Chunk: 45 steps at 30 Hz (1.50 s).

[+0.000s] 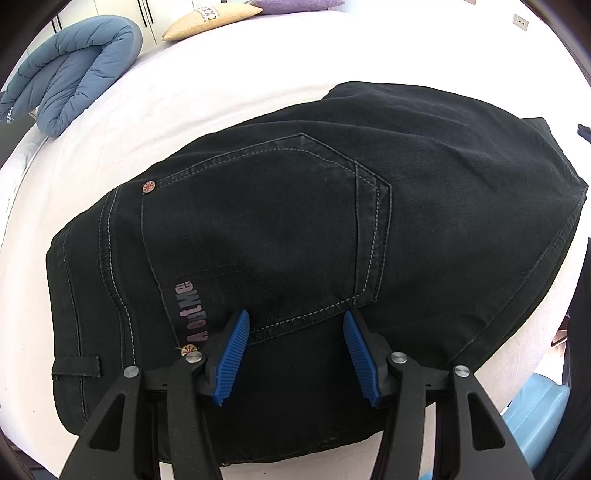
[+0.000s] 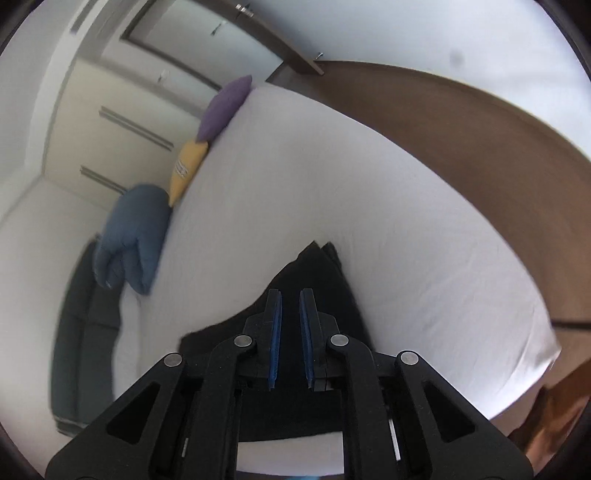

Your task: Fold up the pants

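The black pants (image 1: 295, 229) lie folded on the white bed sheet (image 1: 177, 107), back pocket and waistband up. My left gripper (image 1: 295, 321) hovers just above the pocket's near edge, its blue pads wide apart and holding nothing. In the right wrist view the pants (image 2: 325, 273) show as a dark folded shape under my right gripper (image 2: 290, 295). Its blue pads stand close together with a narrow gap between them, nothing held. That view is blurred by motion.
A folded blue duvet (image 1: 70, 74) lies at the bed's far left, also in the right wrist view (image 2: 129, 236). A beige pillow (image 1: 210, 18) and a purple pillow (image 1: 295, 4) sit at the head. A light blue box (image 1: 532, 417) stands beside the bed. A brown wooden frame (image 2: 461, 122) borders the mattress.
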Each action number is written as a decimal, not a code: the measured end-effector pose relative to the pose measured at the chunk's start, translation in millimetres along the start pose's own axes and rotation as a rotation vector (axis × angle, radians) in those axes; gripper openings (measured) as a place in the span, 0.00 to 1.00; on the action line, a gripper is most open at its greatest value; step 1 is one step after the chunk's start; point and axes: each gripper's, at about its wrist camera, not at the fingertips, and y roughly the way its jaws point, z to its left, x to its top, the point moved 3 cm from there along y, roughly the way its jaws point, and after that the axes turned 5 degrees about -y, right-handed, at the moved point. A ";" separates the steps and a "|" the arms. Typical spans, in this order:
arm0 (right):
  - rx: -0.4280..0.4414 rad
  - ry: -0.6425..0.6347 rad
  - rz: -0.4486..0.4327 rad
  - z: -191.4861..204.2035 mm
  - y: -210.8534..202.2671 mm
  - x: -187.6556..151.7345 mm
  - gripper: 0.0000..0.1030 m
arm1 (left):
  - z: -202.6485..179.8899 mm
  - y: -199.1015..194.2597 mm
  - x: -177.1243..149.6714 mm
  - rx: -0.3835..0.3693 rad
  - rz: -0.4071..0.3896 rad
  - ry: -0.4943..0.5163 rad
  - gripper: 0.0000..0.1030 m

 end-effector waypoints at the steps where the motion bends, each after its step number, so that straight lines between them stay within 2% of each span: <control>1: -0.013 -0.043 0.025 3.5 8.5 7.7 0.10 | -1.0 0.5 1.3 0.003 0.002 -0.002 0.55; 3: 0.019 -0.103 0.104 5.9 33.4 22.4 0.10 | -3.6 0.6 2.2 0.008 0.005 -0.003 0.55; 5: -0.056 -0.159 0.151 4.5 52.5 29.7 0.10 | -5.0 0.6 3.4 0.008 0.011 -0.003 0.55; 8: -0.041 -0.183 0.209 5.4 74.3 39.3 0.10 | -7.8 2.3 6.3 0.008 0.019 0.001 0.55; 13: -0.002 -0.173 0.227 -6.0 89.2 47.0 0.10 | -8.8 4.2 9.0 0.009 0.021 0.003 0.55; 15: 0.042 -0.162 0.237 -6.6 101.6 45.5 0.10 | -9.0 3.3 10.9 0.010 0.020 0.000 0.55; 18: 0.138 -0.150 0.244 -3.0 125.4 66.5 0.10 | -9.6 3.2 10.5 0.011 0.015 -0.003 0.55; 20: 0.142 -0.156 0.263 -3.5 135.3 67.9 0.10 | -9.4 2.5 9.3 0.010 0.014 -0.001 0.55; 22: 0.104 -0.180 0.278 -5.7 146.6 62.9 0.10 | -9.0 2.0 8.2 0.010 0.013 -0.001 0.55; 27: 0.063 -0.235 0.260 0.3 162.7 61.0 0.10 | -7.6 1.5 4.9 0.010 0.007 -0.003 0.55; 30: 0.103 -0.250 0.189 9.0 145.4 69.2 0.03 | -7.4 1.1 3.9 0.009 0.005 -0.001 0.55; 34: 0.057 -0.281 0.164 7.9 127.9 77.7 0.01 | -8.3 1.0 4.3 0.011 0.006 0.000 0.55; 36: 0.050 -0.246 0.129 -1.7 118.6 84.6 0.01 | -8.6 1.0 4.4 0.012 0.006 -0.001 0.55; 39: 0.040 -0.178 0.052 -19.2 101.7 98.0 0.10 | -9.3 0.8 4.9 0.015 0.008 -0.001 0.55; 40: 0.033 -0.186 0.054 -20.6 100.2 99.6 0.27 | -9.8 0.8 5.5 0.015 0.009 0.001 0.55; 41: 0.013 -0.204 0.083 -20.1 101.7 98.8 0.56 | -10.0 0.8 5.8 0.015 0.011 0.002 0.55; 42: 0.013 -0.212 0.111 -20.3 104.8 96.9 0.65 | -10.2 0.8 6.2 0.015 0.012 0.003 0.56; 45: 0.036 -0.249 0.169 -14.2 113.3 92.2 0.68 | -10.6 0.6 8.0 0.017 0.014 0.003 0.56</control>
